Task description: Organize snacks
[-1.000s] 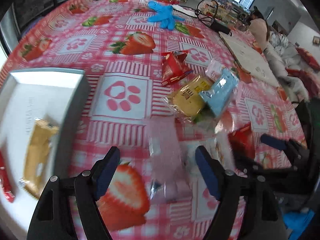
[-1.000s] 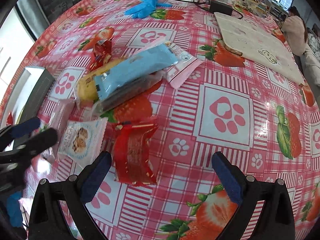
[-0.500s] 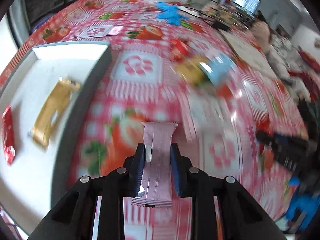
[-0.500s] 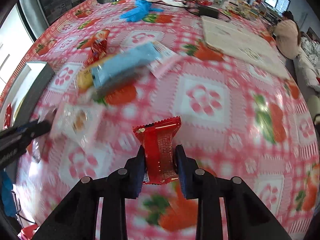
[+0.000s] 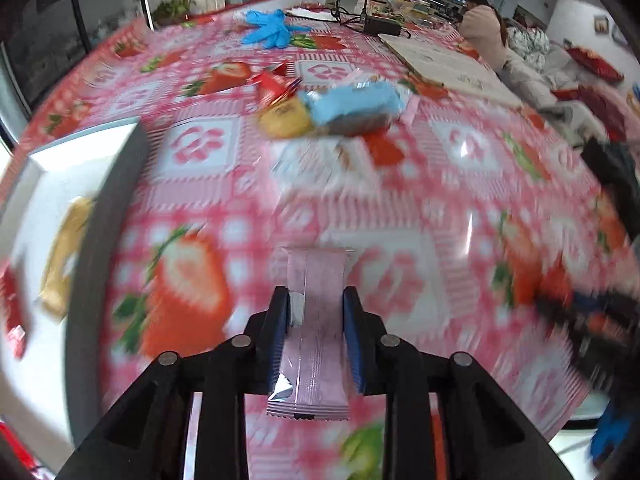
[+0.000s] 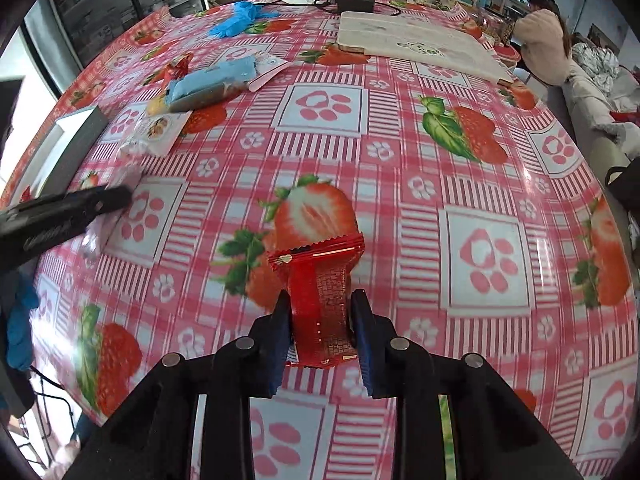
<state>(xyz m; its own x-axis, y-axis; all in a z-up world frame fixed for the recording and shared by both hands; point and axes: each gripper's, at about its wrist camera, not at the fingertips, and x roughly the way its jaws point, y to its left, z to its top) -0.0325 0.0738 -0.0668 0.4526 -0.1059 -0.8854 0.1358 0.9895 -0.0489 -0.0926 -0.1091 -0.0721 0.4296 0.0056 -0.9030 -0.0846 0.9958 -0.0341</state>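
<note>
Pink pack: pink pack (image 5: 317, 326), long and slim with crimped ends, standing lengthwise at lower centre of the left view, off the cloth (image 5: 400, 184).
Red pack: glossy red pack (image 6: 321, 300), crimped top edge fanned wide, lower centre of the right view, above a printed strawberry.
Pile: blue pack (image 5: 352, 103) lying on a dark one, a yellow pack (image 5: 285, 119) touching its left end, a small red pack (image 5: 273, 85) just behind; all upper centre of the left view, blurred.
Flat pack: a white pack (image 6: 159, 129) with a food picture, upper left of the right view, near the tray.
Tray: white tray (image 5: 116, 148) with a grey wall, left edge of the left view; a gold pack (image 5: 66, 256) and a red one (image 5: 12, 312) lie inside.
Beyond: blue gloves (image 5: 272, 30) top centre, a pale board (image 6: 416, 46) upper right of the right view.
Left tongs: left tongs (image 5: 316, 322) closed narrow, pads pinching the pink pack on both sides.
Right tongs: right tongs (image 6: 321, 322) closed narrow, clamping the red pack's lower half.
</note>
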